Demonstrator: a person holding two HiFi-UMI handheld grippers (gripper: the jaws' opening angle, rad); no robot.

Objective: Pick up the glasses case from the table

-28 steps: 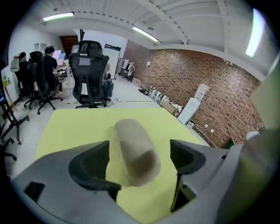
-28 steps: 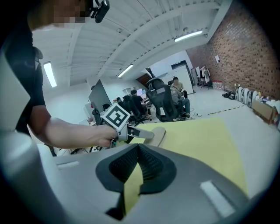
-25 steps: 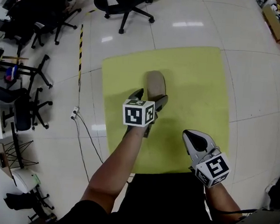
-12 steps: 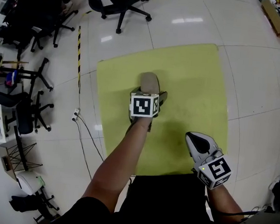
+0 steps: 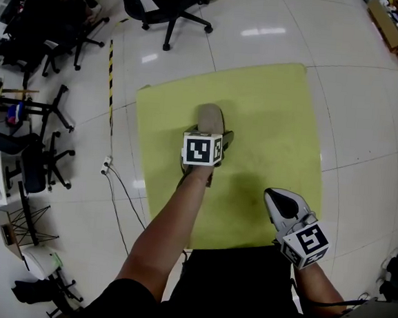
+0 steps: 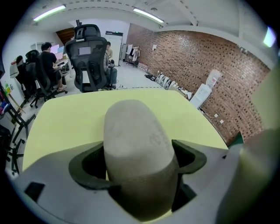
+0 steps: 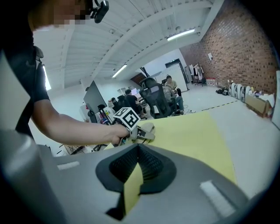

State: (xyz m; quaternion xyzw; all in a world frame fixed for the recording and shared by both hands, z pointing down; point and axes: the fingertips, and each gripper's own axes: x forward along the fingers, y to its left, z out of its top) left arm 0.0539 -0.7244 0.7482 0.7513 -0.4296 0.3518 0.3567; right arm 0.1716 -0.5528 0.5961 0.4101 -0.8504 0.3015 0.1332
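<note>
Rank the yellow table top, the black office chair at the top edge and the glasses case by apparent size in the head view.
1. yellow table top, by far.
2. black office chair, though cut by the frame edge.
3. glasses case, near end hidden; nearer the camera than the chair, yet smaller.

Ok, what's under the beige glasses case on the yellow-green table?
The beige oval glasses case lies straight on the yellow-green table top, and nothing else shows at its edges. Its underside is covered by the case itself.
</note>
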